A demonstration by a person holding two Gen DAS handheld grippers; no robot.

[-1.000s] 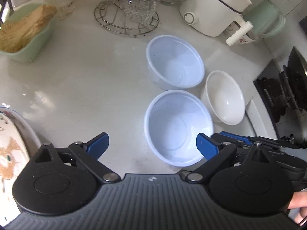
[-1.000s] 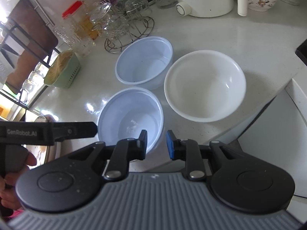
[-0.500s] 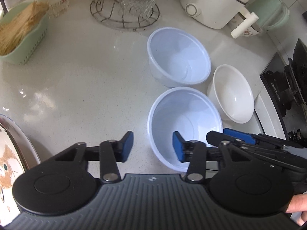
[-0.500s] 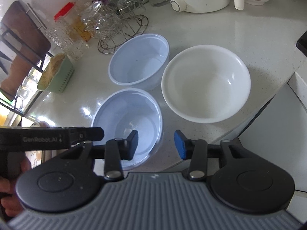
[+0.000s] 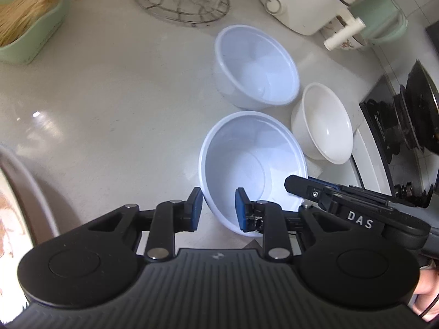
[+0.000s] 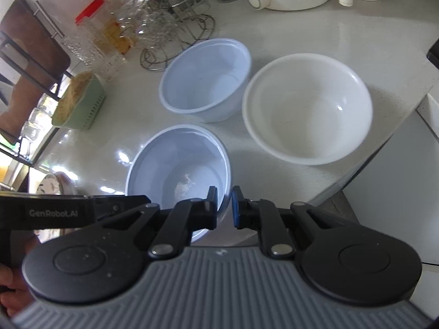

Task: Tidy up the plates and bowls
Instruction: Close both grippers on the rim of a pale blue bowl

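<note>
- Left gripper (image 5: 218, 209): fingers straddle the near rim of the near blue bowl (image 5: 255, 161); one pad outside the wall, one inside; a gap shows between pad and wall, so firm clamping cannot be told.
- Right gripper (image 6: 224, 208): fingers nearly together across the same bowl (image 6: 178, 175), at its rim on the right side; left finger inside, right finger outside; whether the pads press the wall cannot be told.
- Near blue bowl: upright on the white countertop (image 5: 109, 104); at 6 o'clock of the group in both wrist views.
- Far blue bowl (image 5: 256, 67): upright; at 12 o'clock from the near blue bowl; just beside it, rims apart.
- White bowl (image 6: 307, 109): upright; at 2 o'clock from the near blue bowl in the right wrist view; just beside both blue bowls; near the counter edge.
- Wire rack (image 5: 181, 2): at 11 o'clock from the far blue bowl in the left wrist view; glassware on it.
- Green basket (image 5: 30, 27): at 10 o'clock in the left wrist view, well apart from the bowls.
- White appliance (image 5: 310, 0): at 1 o'clock in the left wrist view.
- Stove (image 5: 406, 126): at 3 o'clock in the left wrist view, beyond the white bowl.
</note>
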